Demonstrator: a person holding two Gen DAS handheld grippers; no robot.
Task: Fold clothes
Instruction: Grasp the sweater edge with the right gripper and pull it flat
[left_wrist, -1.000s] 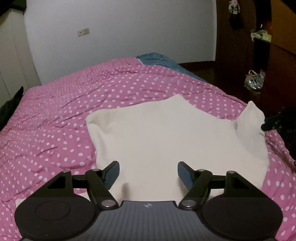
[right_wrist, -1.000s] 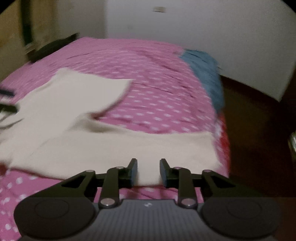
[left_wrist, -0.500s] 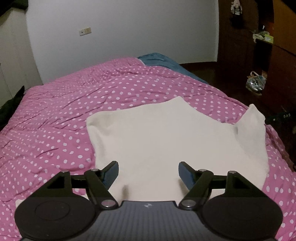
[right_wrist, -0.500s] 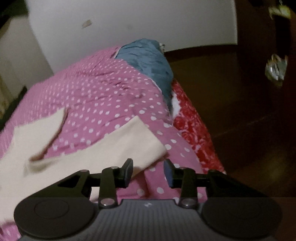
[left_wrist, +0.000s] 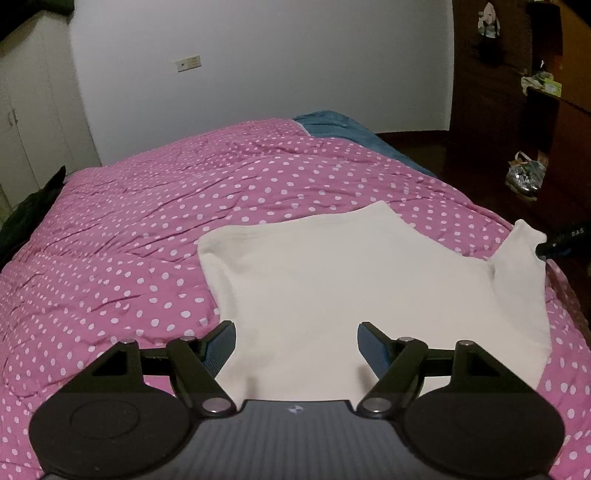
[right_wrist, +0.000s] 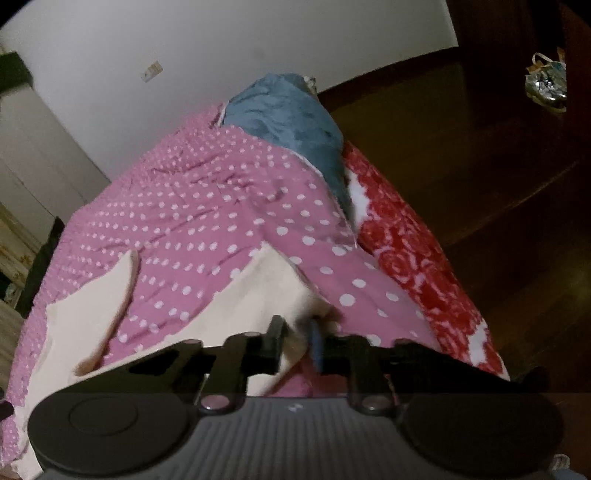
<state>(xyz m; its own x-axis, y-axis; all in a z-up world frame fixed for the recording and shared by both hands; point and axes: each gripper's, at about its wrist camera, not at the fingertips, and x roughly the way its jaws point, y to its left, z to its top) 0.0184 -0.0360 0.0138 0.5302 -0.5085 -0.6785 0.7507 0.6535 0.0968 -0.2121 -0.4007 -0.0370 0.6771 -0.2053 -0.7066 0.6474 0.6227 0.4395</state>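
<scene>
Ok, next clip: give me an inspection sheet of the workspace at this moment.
Surface: pink polka-dot duvet, wrinkled, covering the bed.
Job's things: cream garment spread flat; its sleeve reaches the bed's right edge.
Clutter: blue blanket at the far end; red floral cover on the side; dark item at the left edge.
Grippers: left gripper open over the garment; right gripper closing, sleeve end between its fingers.
Cables: nothing seen.
Surroundings: white wall, dark wooden floor, shelves, bag on the floor.
</scene>
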